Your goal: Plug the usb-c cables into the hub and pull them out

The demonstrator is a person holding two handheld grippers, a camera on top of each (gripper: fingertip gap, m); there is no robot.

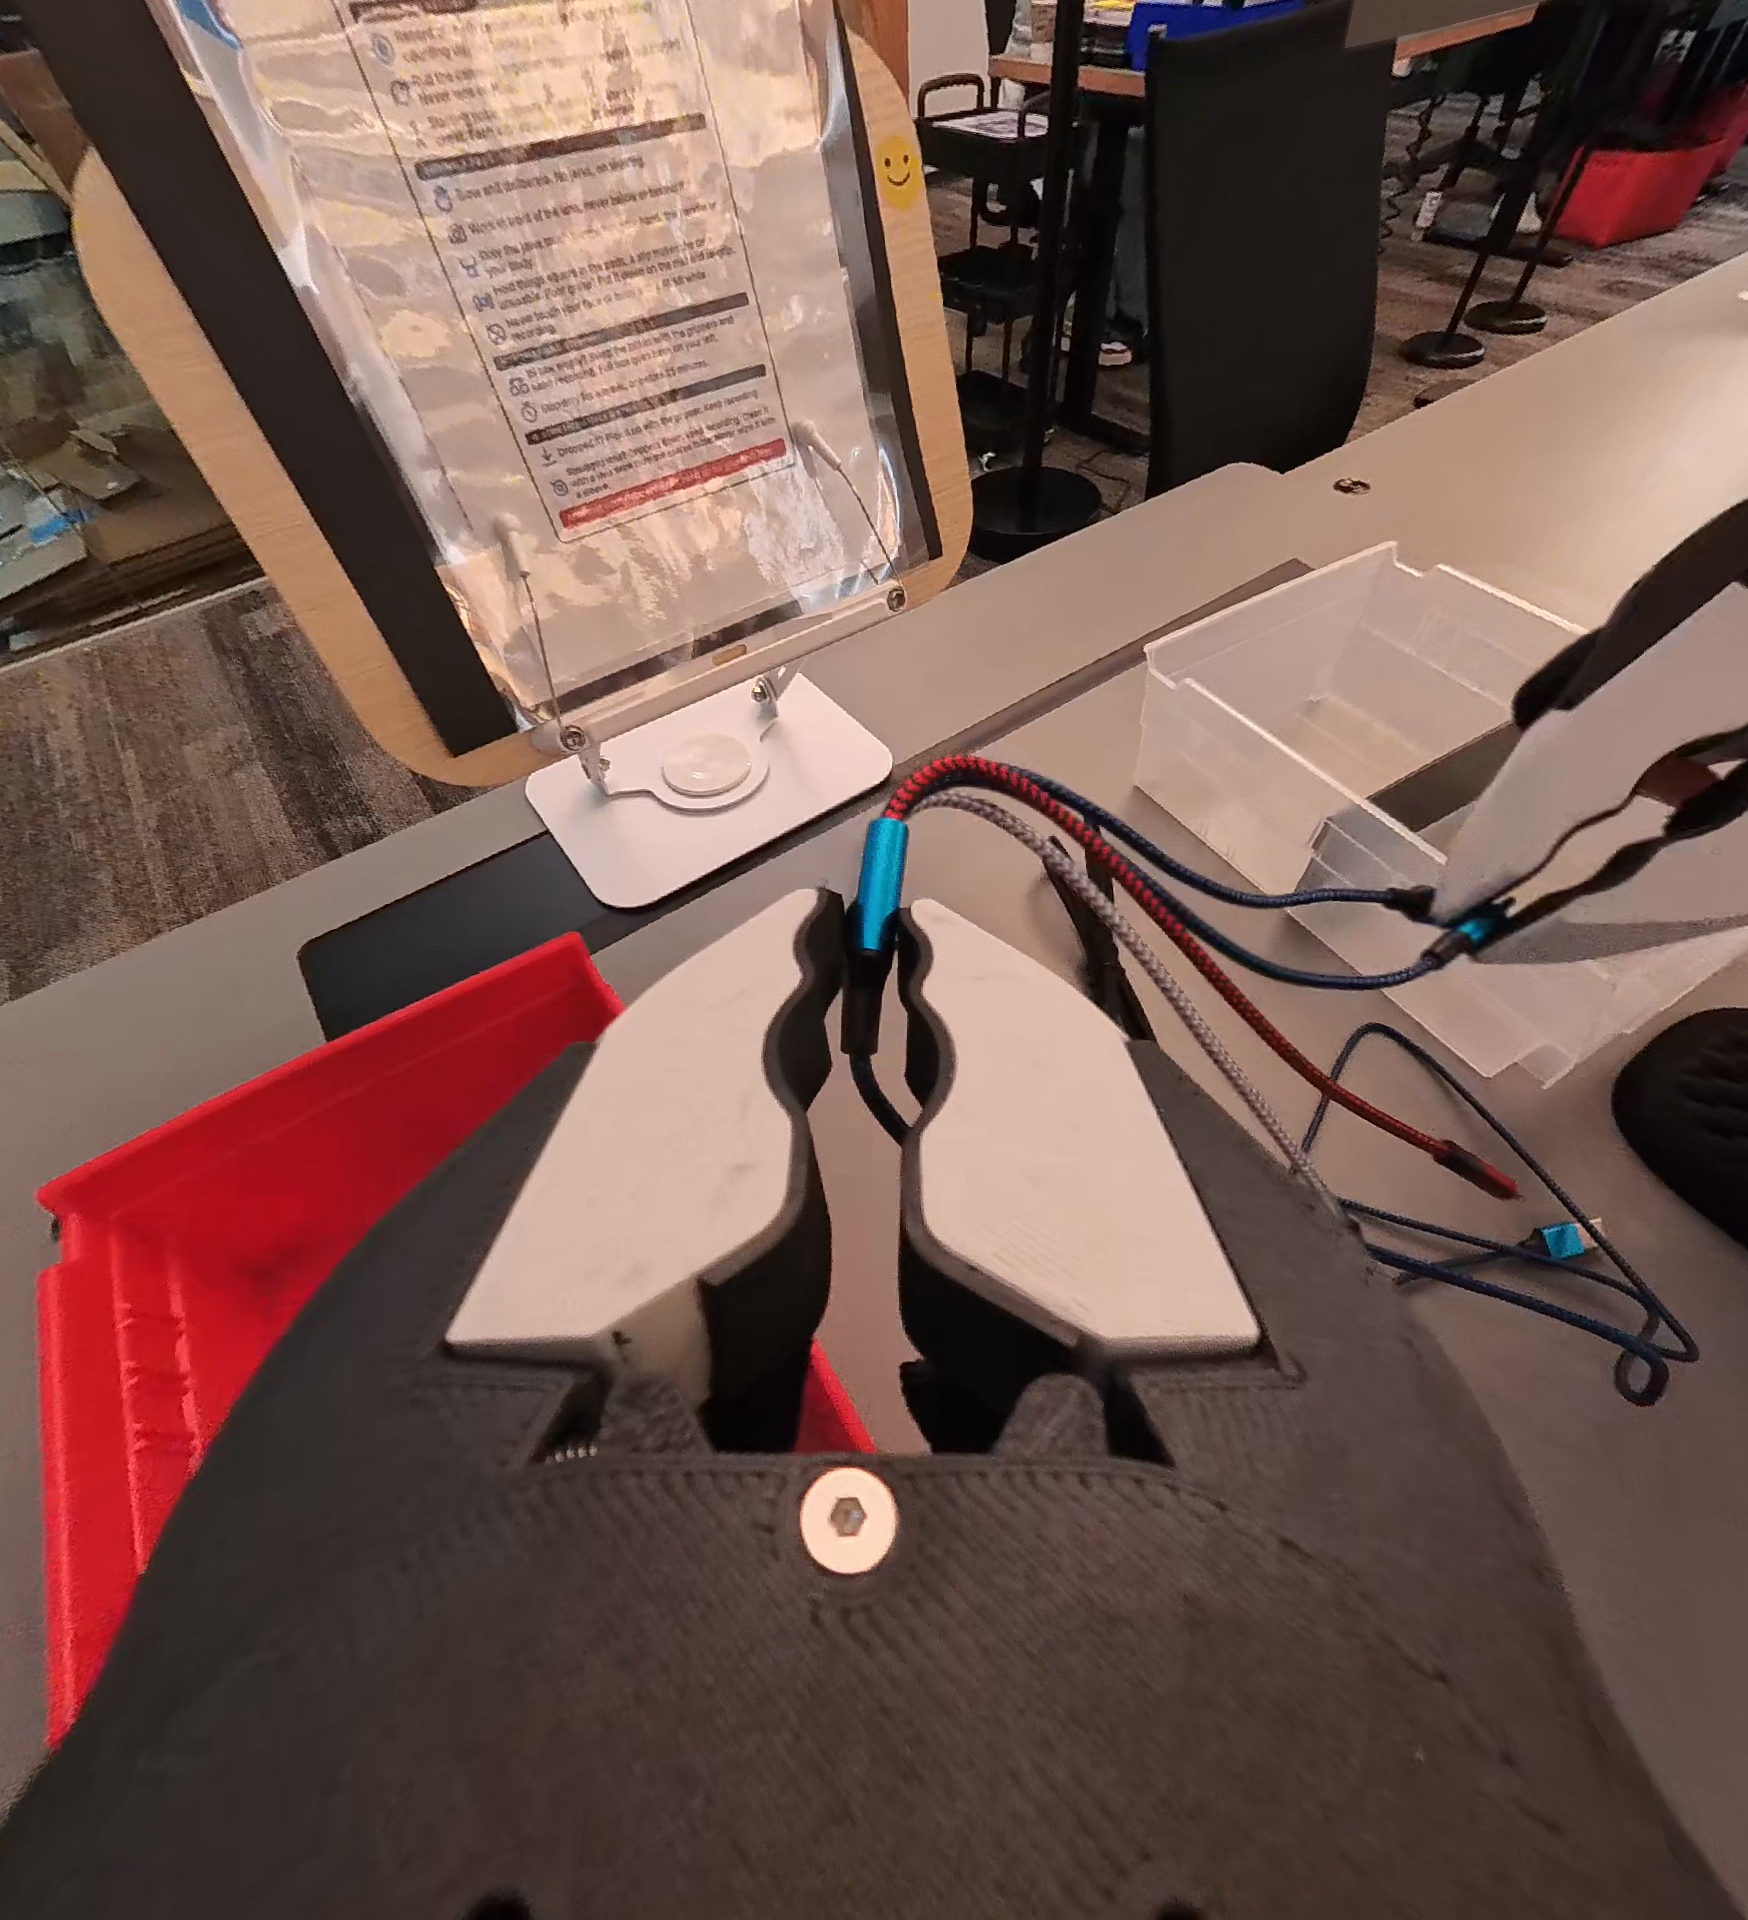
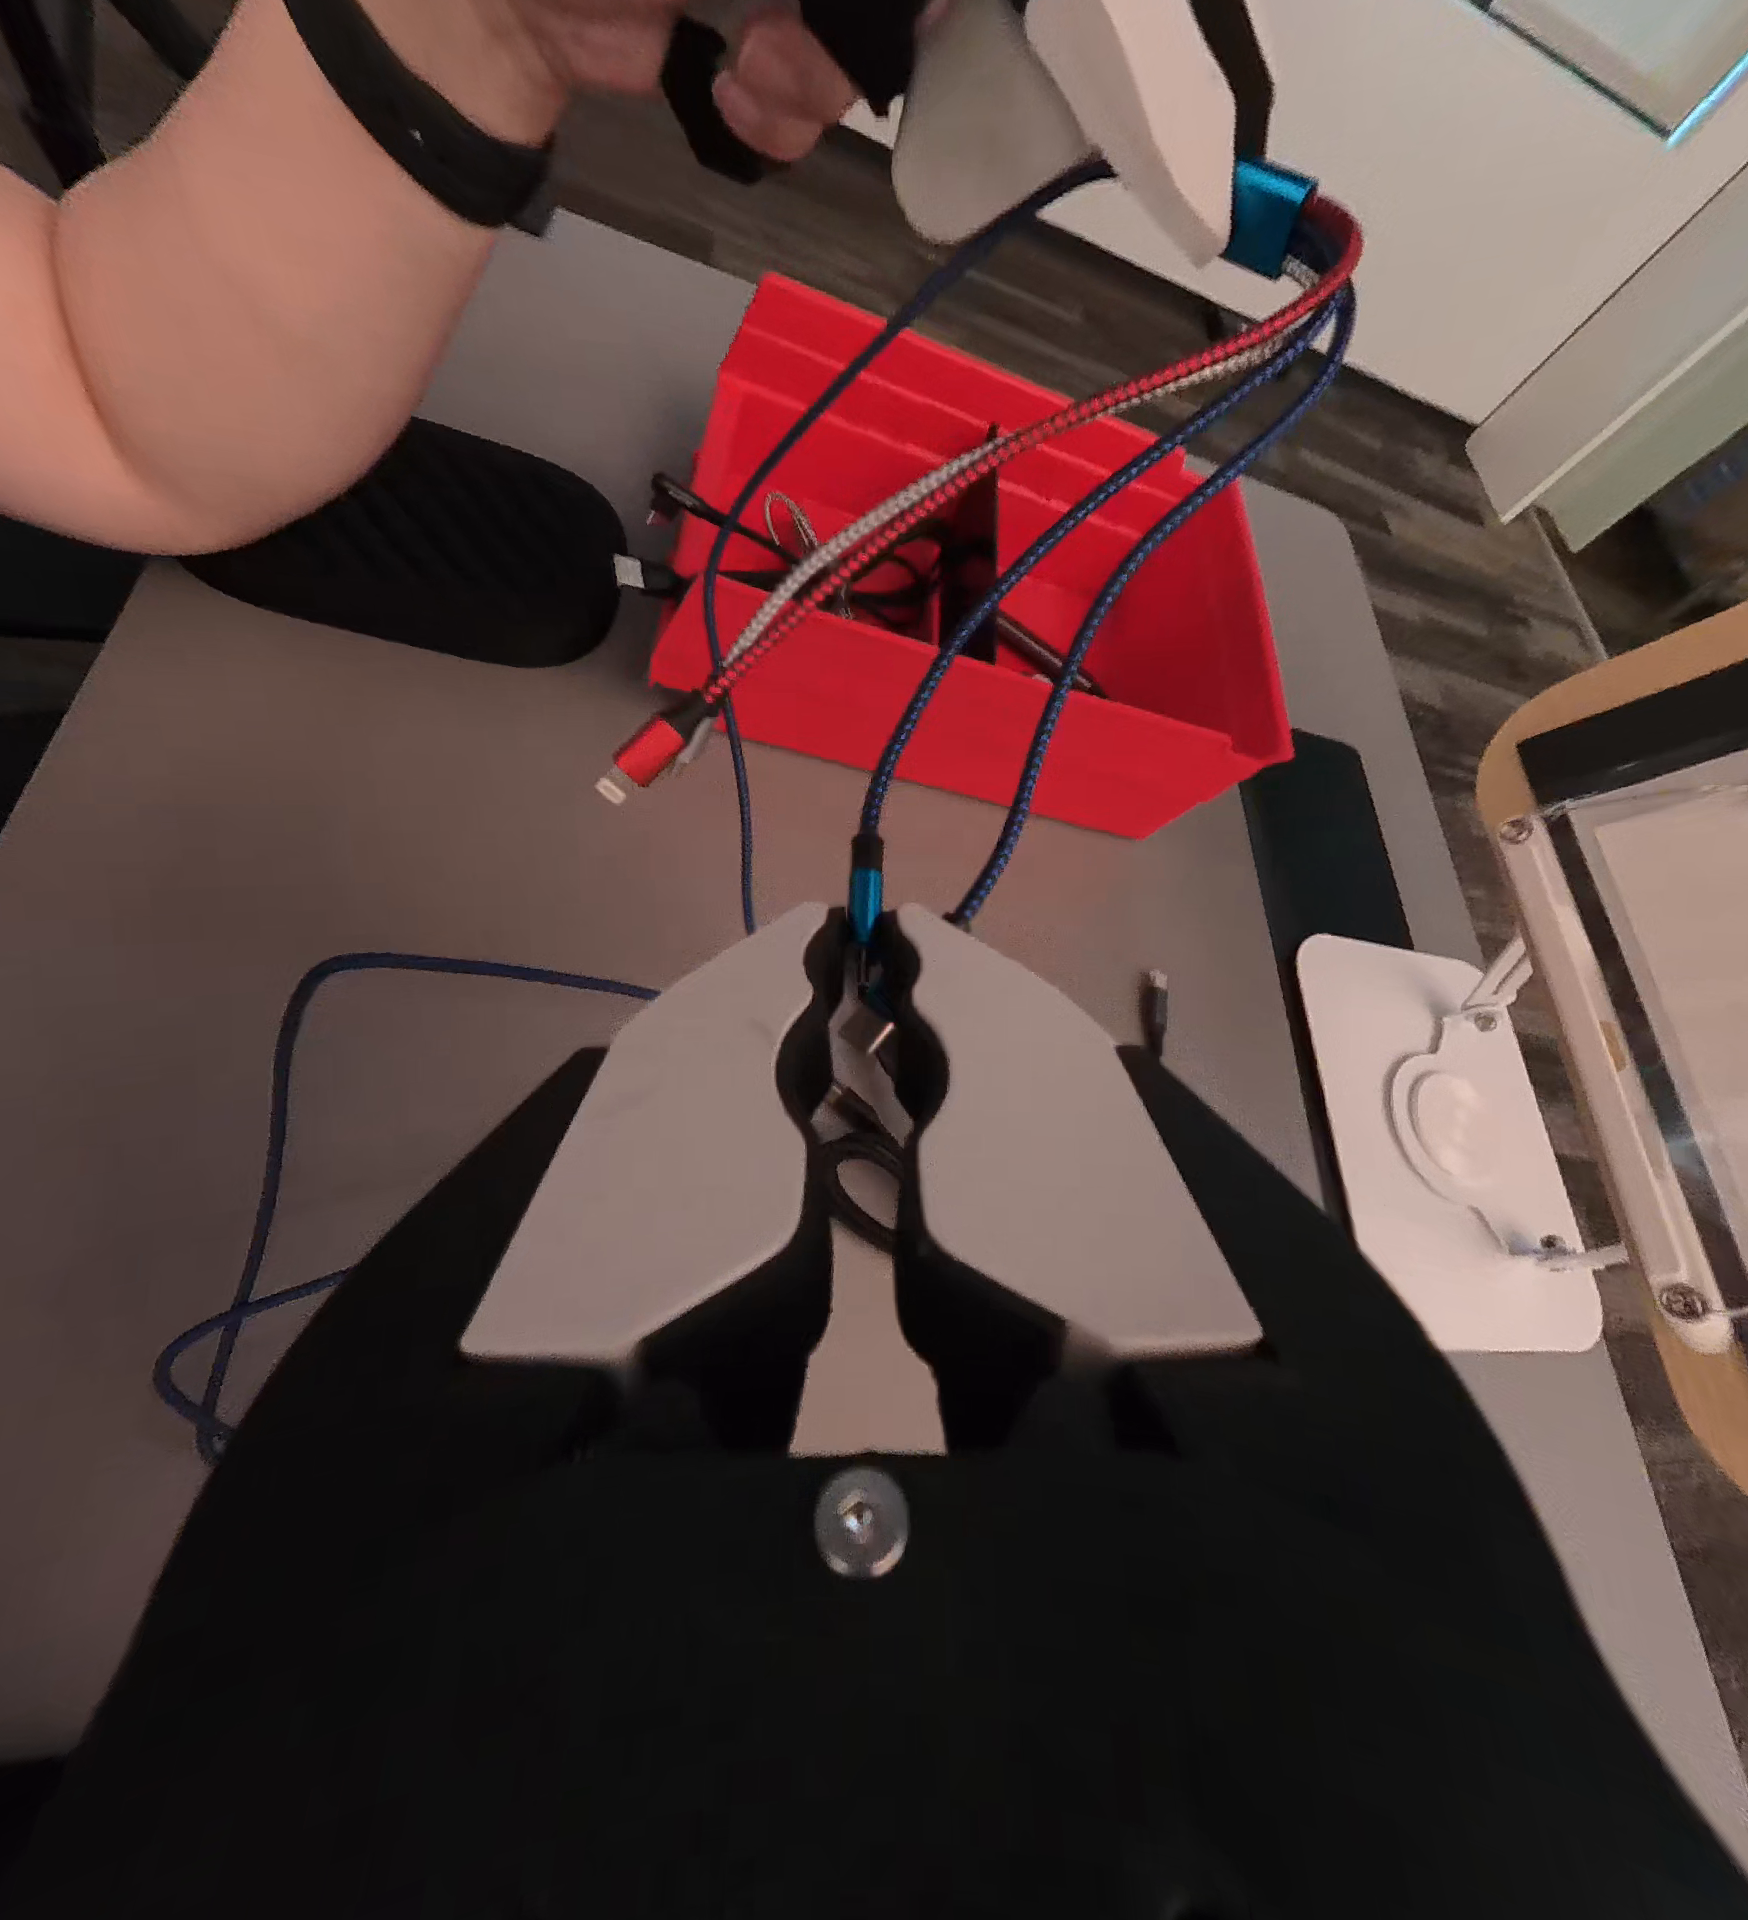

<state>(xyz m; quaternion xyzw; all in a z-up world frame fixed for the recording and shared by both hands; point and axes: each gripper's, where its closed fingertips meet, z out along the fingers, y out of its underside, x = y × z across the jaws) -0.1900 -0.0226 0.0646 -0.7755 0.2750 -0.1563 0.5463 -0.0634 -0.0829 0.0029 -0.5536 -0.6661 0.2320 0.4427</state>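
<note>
My left gripper [image 1: 870,912] is shut on the blue metal hub [image 1: 880,868] of a braided multi-cable and holds it above the table. Red-blue, grey and blue braided leads [image 1: 1078,821] fan out of the hub to the right. My right gripper [image 2: 865,927] is shut on the blue plug [image 2: 863,888] of one blue lead. It also shows at the right of the left wrist view [image 1: 1462,930]. In the right wrist view the hub [image 2: 1270,213] sits at the top between the left gripper's white fingers [image 2: 1140,114]. A red plug [image 2: 646,753] hangs loose.
A red bin [image 2: 1109,748] with more cables stands on the grey table [image 2: 330,831], left of my left gripper. A clear plastic bin [image 1: 1265,686] is at the right. A sign holder on a white base [image 1: 714,810] stands behind. A black pad [image 1: 1743,1132] and a slack blue cable [image 2: 272,1143] lie nearby. About 15 cm separates my left fingertips from my right.
</note>
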